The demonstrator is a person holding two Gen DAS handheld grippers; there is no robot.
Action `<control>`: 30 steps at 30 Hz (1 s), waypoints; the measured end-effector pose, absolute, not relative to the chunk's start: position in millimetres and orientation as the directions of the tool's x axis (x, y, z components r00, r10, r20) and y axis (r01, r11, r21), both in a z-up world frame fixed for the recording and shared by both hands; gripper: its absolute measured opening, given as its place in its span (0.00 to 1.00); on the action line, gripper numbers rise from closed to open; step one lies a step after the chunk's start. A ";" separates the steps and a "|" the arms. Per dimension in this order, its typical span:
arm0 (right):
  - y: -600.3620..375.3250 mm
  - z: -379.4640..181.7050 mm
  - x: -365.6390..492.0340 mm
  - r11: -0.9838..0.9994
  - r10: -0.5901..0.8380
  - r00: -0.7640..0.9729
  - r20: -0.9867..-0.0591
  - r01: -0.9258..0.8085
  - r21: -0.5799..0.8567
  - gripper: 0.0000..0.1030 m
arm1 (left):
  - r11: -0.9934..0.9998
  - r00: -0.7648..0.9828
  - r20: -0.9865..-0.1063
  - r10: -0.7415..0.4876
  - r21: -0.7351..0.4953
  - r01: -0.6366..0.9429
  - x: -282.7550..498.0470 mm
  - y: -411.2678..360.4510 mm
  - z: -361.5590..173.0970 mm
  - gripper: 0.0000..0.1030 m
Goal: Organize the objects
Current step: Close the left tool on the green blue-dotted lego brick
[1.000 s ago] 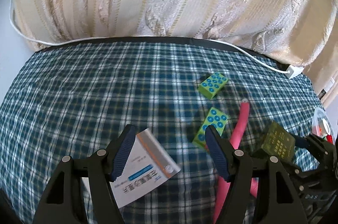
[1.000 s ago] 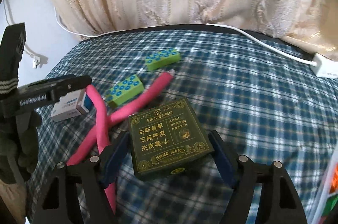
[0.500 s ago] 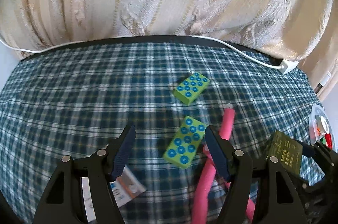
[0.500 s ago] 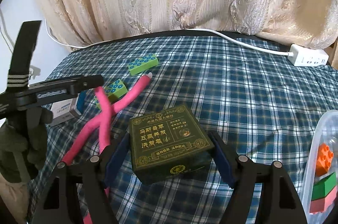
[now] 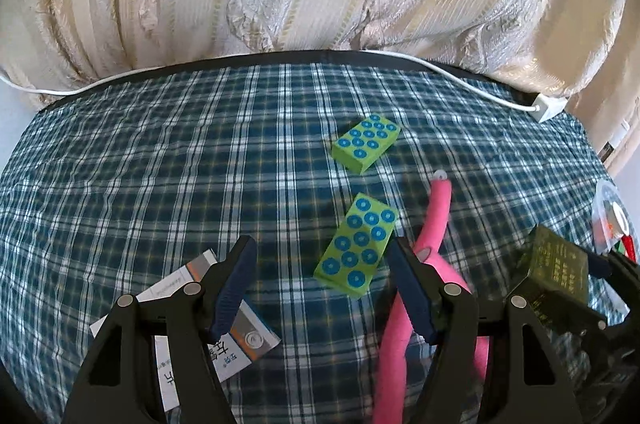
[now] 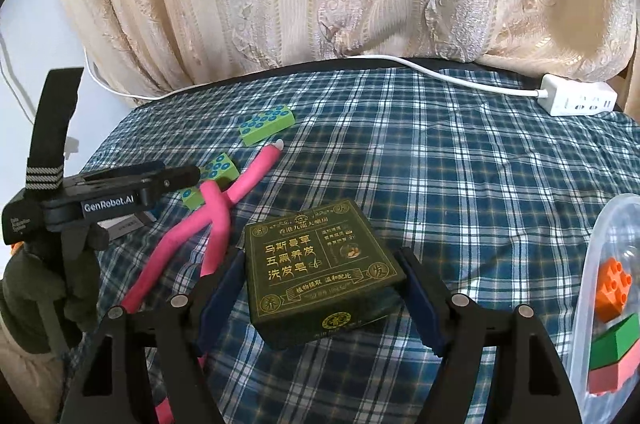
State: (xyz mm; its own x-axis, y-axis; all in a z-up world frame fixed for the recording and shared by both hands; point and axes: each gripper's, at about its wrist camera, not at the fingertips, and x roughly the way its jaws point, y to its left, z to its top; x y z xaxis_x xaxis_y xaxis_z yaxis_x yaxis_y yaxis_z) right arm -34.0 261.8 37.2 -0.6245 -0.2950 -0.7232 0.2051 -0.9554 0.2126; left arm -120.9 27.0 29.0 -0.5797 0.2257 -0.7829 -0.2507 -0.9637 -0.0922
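The right gripper [image 6: 320, 298] is clamping the dark green soap box [image 6: 320, 268] above the plaid tablecloth [image 6: 460, 183], while the left gripper [image 5: 320, 288] is hovering spread wide over the near green dotted block [image 5: 356, 244], beside pink foam rods [image 5: 432, 224].

The right gripper [image 6: 320, 290] clamps a green box [image 6: 320, 270] between its jaws above the plaid worktop [image 6: 460, 163]; pink tubes [image 6: 216, 207] lie just left.
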 end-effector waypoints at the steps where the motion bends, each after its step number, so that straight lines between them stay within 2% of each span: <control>1: 261.6 37.2 -34.0 -0.955 -0.296 -0.624 -0.723 0.205 0.214 0.76 | -0.962 -0.577 -0.784 0.227 -0.090 -0.257 -119.8 27.8 28.3 0.68; 8: 261.7 35.9 -34.5 -0.954 -0.301 -0.620 -0.725 0.203 0.222 0.76 | -0.958 -0.576 -0.796 0.187 -0.017 -0.287 -120.1 45.4 19.4 0.65; 12: 262.4 35.5 -34.7 -0.953 -0.304 -0.621 -0.723 0.202 0.227 0.76 | -0.960 -0.557 -0.809 0.187 -0.031 -0.278 -126.9 45.8 14.3 0.50; 18: 261.9 34.6 -34.5 -0.951 -0.309 -0.618 -0.723 0.206 0.231 0.76 | -0.957 -0.559 -0.807 0.191 -0.027 -0.288 -127.8 49.1 12.2 0.37; 22: 261.8 34.5 -34.5 -0.951 -0.310 -0.619 -0.722 0.205 0.233 0.76 | -0.956 -0.566 -0.801 0.194 -0.025 -0.293 -127.1 51.6 12.4 0.32; 30: 264.6 33.9 -34.3 -0.951 -0.308 -0.626 -0.716 0.190 0.244 0.76 | -0.966 -0.626 -0.755 0.194 -0.035 -0.257 -118.7 42.8 30.5 0.30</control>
